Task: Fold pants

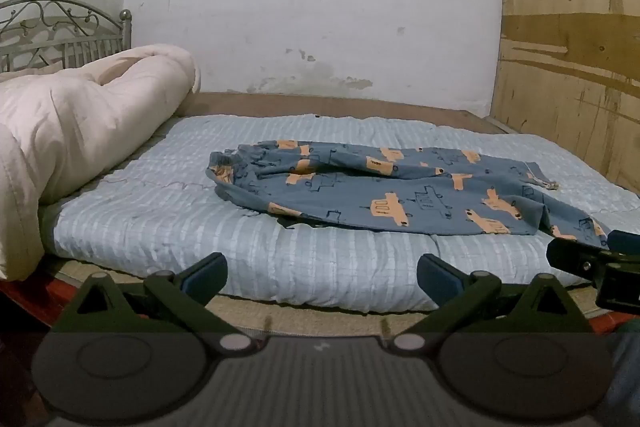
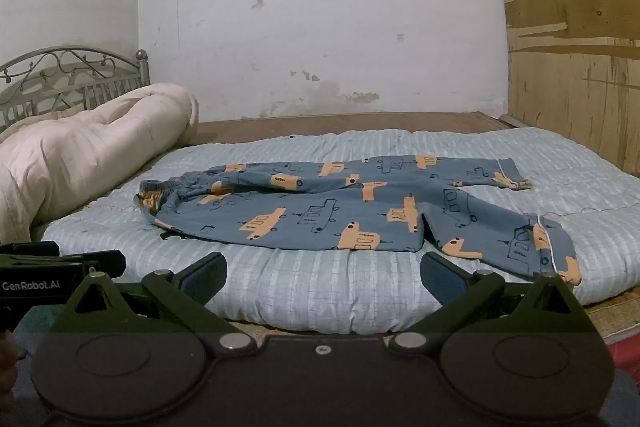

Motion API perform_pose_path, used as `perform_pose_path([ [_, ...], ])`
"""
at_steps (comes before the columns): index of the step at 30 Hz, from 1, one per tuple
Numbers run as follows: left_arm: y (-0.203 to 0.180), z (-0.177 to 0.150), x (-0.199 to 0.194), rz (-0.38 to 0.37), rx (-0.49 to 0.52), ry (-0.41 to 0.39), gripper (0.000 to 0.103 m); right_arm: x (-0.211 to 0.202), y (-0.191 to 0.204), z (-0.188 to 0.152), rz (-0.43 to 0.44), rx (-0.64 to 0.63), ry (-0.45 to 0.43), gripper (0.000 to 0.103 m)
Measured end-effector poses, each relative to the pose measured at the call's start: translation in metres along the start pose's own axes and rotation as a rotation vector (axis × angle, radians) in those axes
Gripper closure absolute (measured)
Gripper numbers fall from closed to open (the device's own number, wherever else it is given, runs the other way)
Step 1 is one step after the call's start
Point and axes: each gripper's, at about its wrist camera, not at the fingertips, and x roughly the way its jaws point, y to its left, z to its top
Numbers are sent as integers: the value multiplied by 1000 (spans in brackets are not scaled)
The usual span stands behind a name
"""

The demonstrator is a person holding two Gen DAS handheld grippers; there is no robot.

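Note:
Blue pants with orange car prints (image 1: 400, 191) lie spread on the light blue striped mattress pad (image 1: 180, 211), waistband to the left, leg cuffs to the right. They also show in the right wrist view (image 2: 340, 211). My left gripper (image 1: 322, 273) is open and empty, held short of the bed's near edge, left of the pants' middle. My right gripper (image 2: 324, 273) is open and empty, also short of the near edge, facing the legs. The right gripper's body shows at the right edge of the left wrist view (image 1: 600, 259).
A rolled cream duvet (image 1: 80, 139) lies on the left of the bed before a metal headboard (image 1: 64, 31). A white wall (image 1: 320, 7) stands behind, a plywood panel (image 1: 572, 47) to the right. The left gripper's body (image 2: 48, 267) shows at left.

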Motion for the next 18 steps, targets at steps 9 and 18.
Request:
perform_pose_path([
  [9,0,1,1,-6,1,6,0,0,0,0,0,1,-3,1],
  [18,0,0,0,-2,0,-1,0,0,-1,0,-1,2,-2,1],
])
